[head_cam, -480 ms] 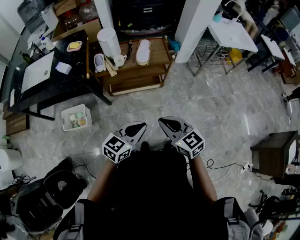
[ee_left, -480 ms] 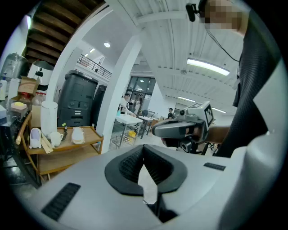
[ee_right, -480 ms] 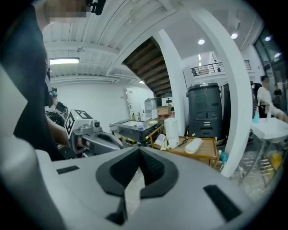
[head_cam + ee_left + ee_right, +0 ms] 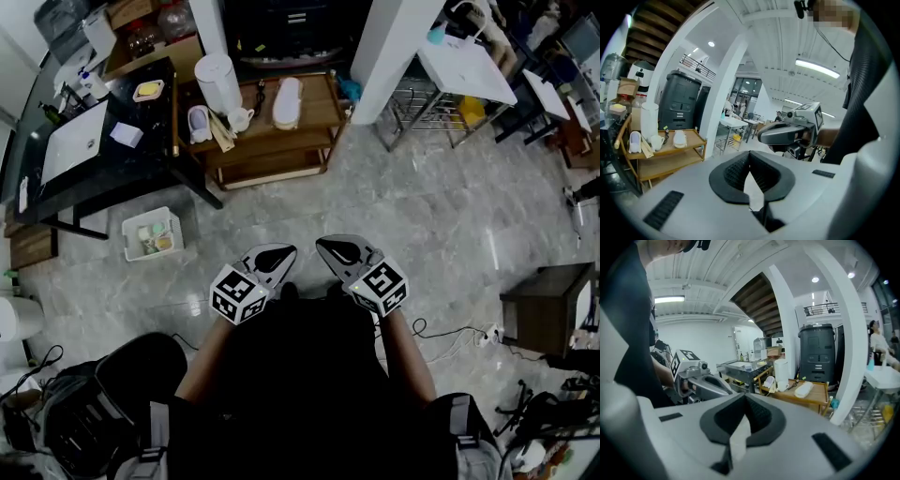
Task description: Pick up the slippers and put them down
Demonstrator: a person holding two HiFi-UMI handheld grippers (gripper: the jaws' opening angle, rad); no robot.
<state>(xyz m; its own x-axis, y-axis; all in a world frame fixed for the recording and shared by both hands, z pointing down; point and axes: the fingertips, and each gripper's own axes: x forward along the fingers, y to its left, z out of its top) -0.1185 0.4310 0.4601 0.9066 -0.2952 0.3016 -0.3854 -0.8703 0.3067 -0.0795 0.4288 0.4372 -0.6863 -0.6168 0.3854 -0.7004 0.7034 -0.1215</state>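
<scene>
The left gripper (image 4: 279, 253) has its jaws clenched with nothing between the ribbed pads, and the right gripper (image 4: 330, 247) is likewise closed and empty. The two are held side by side close in front of the person's dark-clothed body, tips near each other but apart, above the grey marble floor (image 4: 422, 216). The slippers are well away from both, on the top shelf of a low wooden rack (image 4: 319, 101). One white slipper (image 4: 286, 101) lies flat near the middle of that shelf. A second pale slipper (image 4: 199, 124) with a lilac inside sits toward the left end. Between them stand a tall white cylinder (image 4: 217, 80) and a white mug (image 4: 241, 119). A white bin (image 4: 152, 234) stands on the floor left of the grippers.
</scene>
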